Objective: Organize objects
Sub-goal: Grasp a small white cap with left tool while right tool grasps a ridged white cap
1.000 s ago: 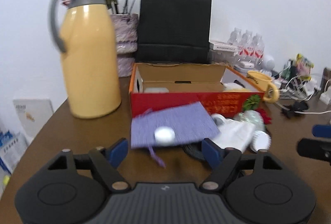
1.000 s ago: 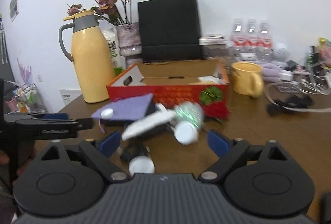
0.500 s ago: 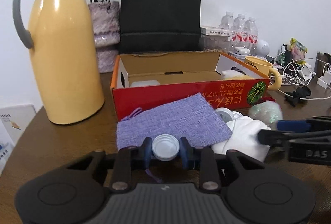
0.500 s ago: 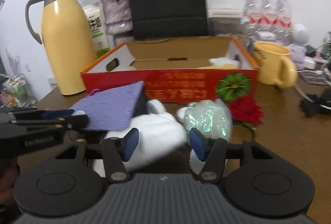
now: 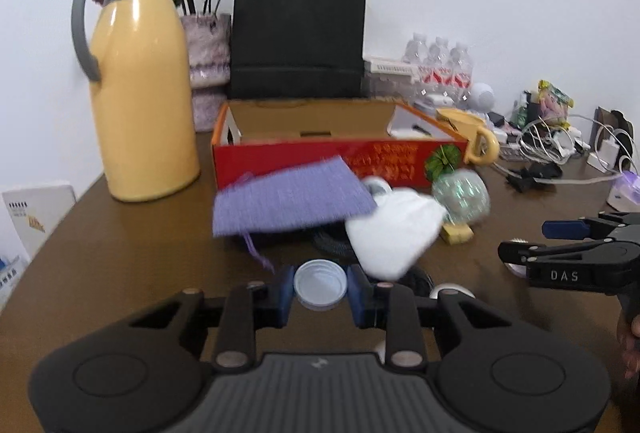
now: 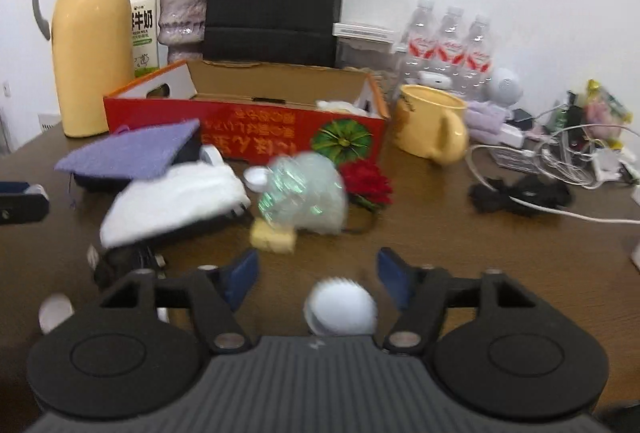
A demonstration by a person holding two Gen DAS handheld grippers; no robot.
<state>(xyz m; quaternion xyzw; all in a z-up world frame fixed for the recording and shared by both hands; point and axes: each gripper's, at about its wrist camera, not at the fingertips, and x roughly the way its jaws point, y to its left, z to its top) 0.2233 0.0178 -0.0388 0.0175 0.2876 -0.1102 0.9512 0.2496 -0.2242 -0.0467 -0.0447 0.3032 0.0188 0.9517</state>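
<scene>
My left gripper is shut on a small white round lid, held above the brown table. Ahead lie a purple cloth, a white cloth and a shiny clear wrapper ball, in front of the open red cardboard box. My right gripper is open and empty. A white ridged cap lies on the table between its fingers, close to the body. The pile also shows in the right wrist view: the purple cloth, the white cloth, the wrapper ball and a red flower.
A yellow thermos jug, a vase of dried flowers and a black paper bag stand behind the box. A yellow mug, water bottles and tangled cables fill the right side. A small yellow block lies by the wrapper.
My left gripper closed on the white lid and pulled back with it from the purple cloth. My right gripper drew back from the white cloth and opened wide.
</scene>
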